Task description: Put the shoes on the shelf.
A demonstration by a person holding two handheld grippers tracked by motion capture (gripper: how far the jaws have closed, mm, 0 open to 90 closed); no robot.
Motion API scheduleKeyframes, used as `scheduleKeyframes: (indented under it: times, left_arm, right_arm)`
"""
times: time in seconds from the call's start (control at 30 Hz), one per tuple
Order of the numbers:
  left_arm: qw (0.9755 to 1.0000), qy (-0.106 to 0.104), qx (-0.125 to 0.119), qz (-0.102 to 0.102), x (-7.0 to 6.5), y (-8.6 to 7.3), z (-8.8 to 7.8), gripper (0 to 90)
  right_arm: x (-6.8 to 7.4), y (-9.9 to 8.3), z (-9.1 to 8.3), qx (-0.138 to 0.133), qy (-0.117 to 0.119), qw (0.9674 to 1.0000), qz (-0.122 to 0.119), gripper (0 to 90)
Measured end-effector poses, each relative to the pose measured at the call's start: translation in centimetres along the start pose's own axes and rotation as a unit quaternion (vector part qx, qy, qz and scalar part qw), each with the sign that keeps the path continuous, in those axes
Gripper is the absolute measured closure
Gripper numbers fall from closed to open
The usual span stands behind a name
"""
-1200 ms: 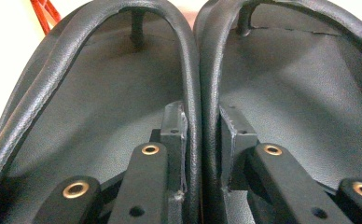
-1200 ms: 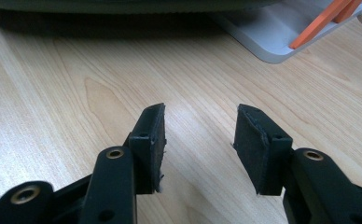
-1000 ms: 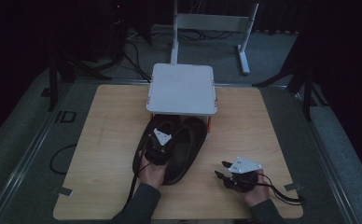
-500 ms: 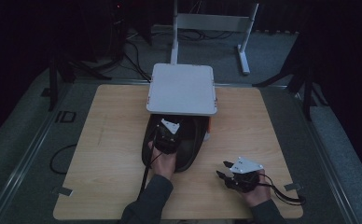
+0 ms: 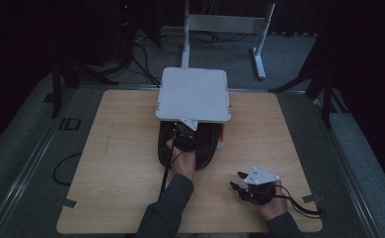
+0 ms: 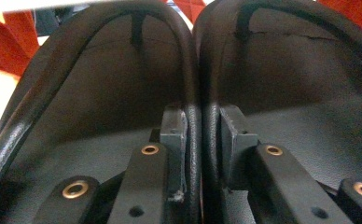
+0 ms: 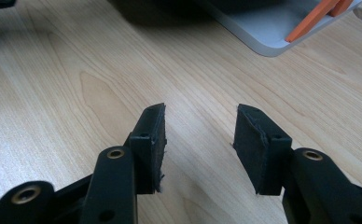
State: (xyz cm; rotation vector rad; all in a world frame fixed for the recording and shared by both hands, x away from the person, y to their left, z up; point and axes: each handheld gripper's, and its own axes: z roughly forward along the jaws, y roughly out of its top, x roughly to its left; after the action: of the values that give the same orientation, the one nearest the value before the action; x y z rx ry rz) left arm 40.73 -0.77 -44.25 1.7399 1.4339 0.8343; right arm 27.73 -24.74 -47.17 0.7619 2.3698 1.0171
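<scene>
A pair of black shoes (image 5: 208, 146) lies side by side at the table's middle, toes under a white-topped stand (image 5: 193, 94). My left gripper (image 5: 183, 135) is over them, at the stand's near edge. In the left gripper view its jaws pinch the two touching inner walls together, the left shoe (image 6: 100, 84) on one side and the right shoe (image 6: 300, 79) on the other; my left gripper (image 6: 201, 130) is shut on them. My right gripper (image 5: 237, 186) rests near the front right of the table. Seen in its own view, my right gripper (image 7: 200, 140) is open with bare wood between the pads.
The wooden table (image 5: 116, 163) has free room at left and right. The stand's grey base (image 7: 263, 28) carries orange pieces (image 7: 314, 18), also seen as an orange bit (image 5: 224, 133) beside the shoes. Behind the table stands a white frame (image 5: 225, 22); cables lie on the floor.
My left hand has pushed away from the person, carrying the shoes further under the white-topped stand. The right gripper has stayed where it was.
</scene>
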Motion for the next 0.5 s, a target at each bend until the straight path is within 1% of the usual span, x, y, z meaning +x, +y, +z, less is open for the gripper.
scheduleKeyframes:
  times: [0.03, 0.17, 0.3, 0.5]
  left_arm:
    - [1.0, 0.001, 0.0, 0.002, 0.0, 0.1, 0.2, 74.0]
    - [1.0, 0.005, 0.0, -0.005, -0.2, 0.6, 0.9, 73.7]
    - [0.9999, 0.008, -0.004, -0.008, -0.1, 1.1, 1.4, 73.6]
    - [0.9997, 0.018, -0.007, -0.018, -0.3, 2.0, 2.0, 72.9]
  right_arm:
    - [0.0, 0.0, 0.0, 0.0, 0.0, 1.0, 0.0, 52.8]
    - [0.0, 0.0, 0.1, 0.0, 0.0, 1.0, 0.0, 52.8]
    - [0.0, 0.0, 0.1, 0.0, 0.0, 1.0, 0.002, 52.8]
    - [0.1, 0.0, 0.1, 0.0, 0.001, 1.0, 0.002, 52.8]
